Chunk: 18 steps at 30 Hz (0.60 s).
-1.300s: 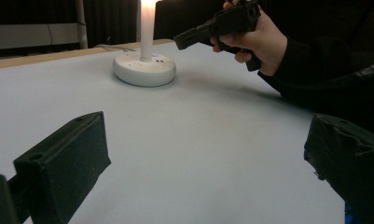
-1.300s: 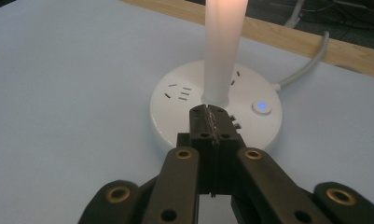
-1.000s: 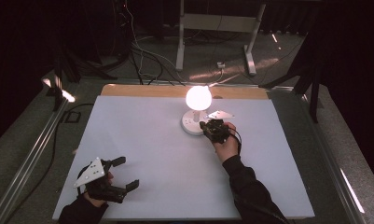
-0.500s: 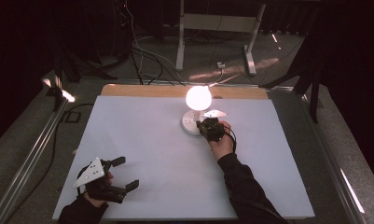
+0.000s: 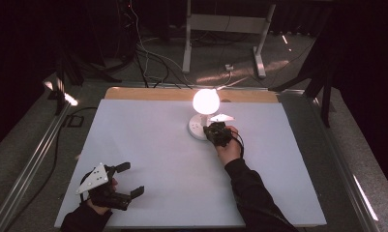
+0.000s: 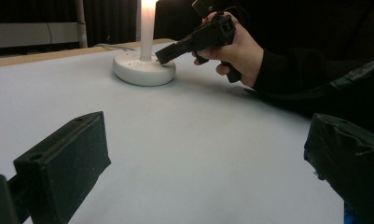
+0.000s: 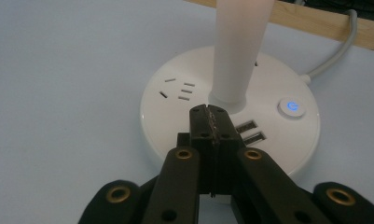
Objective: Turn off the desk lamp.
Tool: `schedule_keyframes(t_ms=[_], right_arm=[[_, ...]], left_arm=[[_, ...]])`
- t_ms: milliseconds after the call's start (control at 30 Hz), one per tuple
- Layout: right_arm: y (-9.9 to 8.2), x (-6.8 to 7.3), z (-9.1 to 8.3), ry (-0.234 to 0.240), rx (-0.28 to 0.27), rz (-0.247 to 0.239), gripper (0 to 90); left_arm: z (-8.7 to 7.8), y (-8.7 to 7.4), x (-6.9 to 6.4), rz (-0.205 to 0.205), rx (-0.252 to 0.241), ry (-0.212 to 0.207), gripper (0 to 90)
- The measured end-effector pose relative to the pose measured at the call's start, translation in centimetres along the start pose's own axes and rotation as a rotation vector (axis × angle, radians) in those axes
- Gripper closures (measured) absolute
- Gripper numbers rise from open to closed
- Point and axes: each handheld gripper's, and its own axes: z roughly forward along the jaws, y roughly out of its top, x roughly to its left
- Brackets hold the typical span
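A white desk lamp stands lit at the table's far middle, its glowing head point(image 5: 205, 100) above a round base point(image 5: 197, 129). The base point(image 7: 268, 140) carries a socket face, two USB ports and a blue-lit power button point(image 7: 290, 106), with the white stem point(image 7: 238, 51) rising from its centre. My right gripper point(image 7: 208, 110) is shut with nothing between its jaws, its tip over the base just in front of the stem. From the left gripper view it point(image 6: 162, 53) hovers at the base's point(image 6: 142, 70) near edge. My left gripper point(image 5: 126, 180) rests open near the table's front left corner.
The white table top point(image 5: 148, 145) has a wooden strip point(image 5: 153, 94) along its far edge. A white cable point(image 7: 331, 53) leaves the lamp base toward that edge. Beyond the table, a stand's legs point(image 5: 220, 43) and floor cables stand in the dark room.
My right gripper has moved a little to the left, closer over the lamp base. The left gripper has stayed in place.
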Motion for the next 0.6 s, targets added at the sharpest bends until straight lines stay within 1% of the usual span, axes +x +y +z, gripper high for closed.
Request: schedule_keyframes(t_ms=[200, 300, 467, 533, 600], right_arm=[[-0.02, 0.01, 0.05, -0.002, 0.005, -0.006, 90.0], [-0.04, -0.03, 0.07, -0.002, 0.007, 0.003, 90.0], [-0.06, 0.13, 0.08, -0.016, 0.008, -0.005, 90.0], [-0.02, 0.29, 0.06, -0.025, 0.011, -0.017, 90.0], [0.14, 0.29, -0.04, -0.024, 0.017, -0.019, 90.0]], left_arm=[[-0.03, 0.0, 0.0, 0.001, -0.002, 0.001, 0.5], [0.0, -0.01, -0.03, 0.002, -0.003, -0.002, 0.5], [0.09, -0.05, -0.05, 0.001, 0.0, -0.005, 0.5], [0.09, -0.03, -0.04, 0.002, -0.001, -0.004, 0.5], [0.05, -0.01, 0.0, -0.001, -0.005, -0.002, 0.5]])
